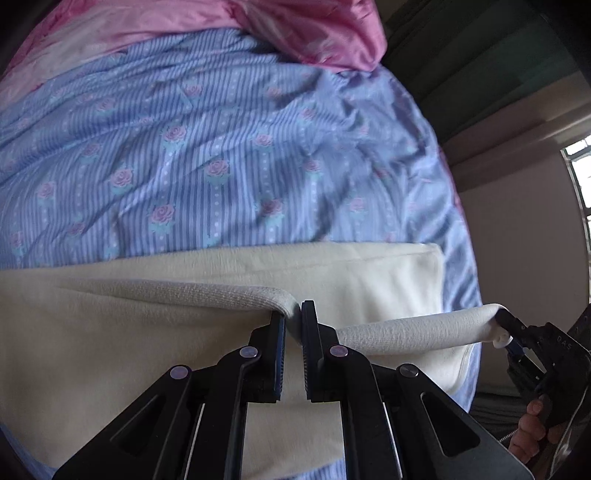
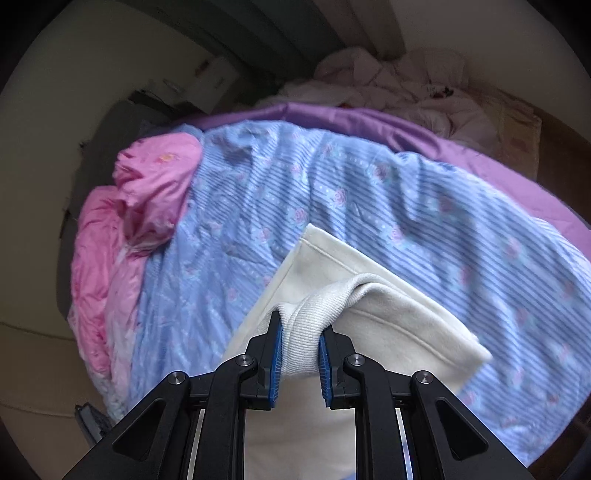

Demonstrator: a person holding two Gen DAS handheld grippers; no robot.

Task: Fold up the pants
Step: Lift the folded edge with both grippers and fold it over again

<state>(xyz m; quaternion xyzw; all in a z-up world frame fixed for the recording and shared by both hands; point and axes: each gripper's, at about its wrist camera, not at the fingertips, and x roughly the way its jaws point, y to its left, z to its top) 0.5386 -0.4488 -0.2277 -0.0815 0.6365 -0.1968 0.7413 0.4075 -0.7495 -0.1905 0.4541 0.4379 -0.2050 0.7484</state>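
Left wrist view: one pair of cream pants (image 1: 388, 280) lies on one blue striped rose-print quilt (image 1: 221, 147). Two grippers hold its ribbed waistband (image 1: 207, 291): the left gripper (image 1: 293, 317) has its jaws nearly closed on it, and the right gripper (image 2: 300, 325) pinches a thicker bunch. One pink cover (image 2: 147, 184) lies beside the quilt.

dim daylight, window (image 1: 580, 166) (far right) | bedding perhaps motion-blurred | edges fisheye-warped

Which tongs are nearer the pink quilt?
Left. The left tongs grip the waistband on the side toward the pink quilt; the right tongs hold its other end, farther away.
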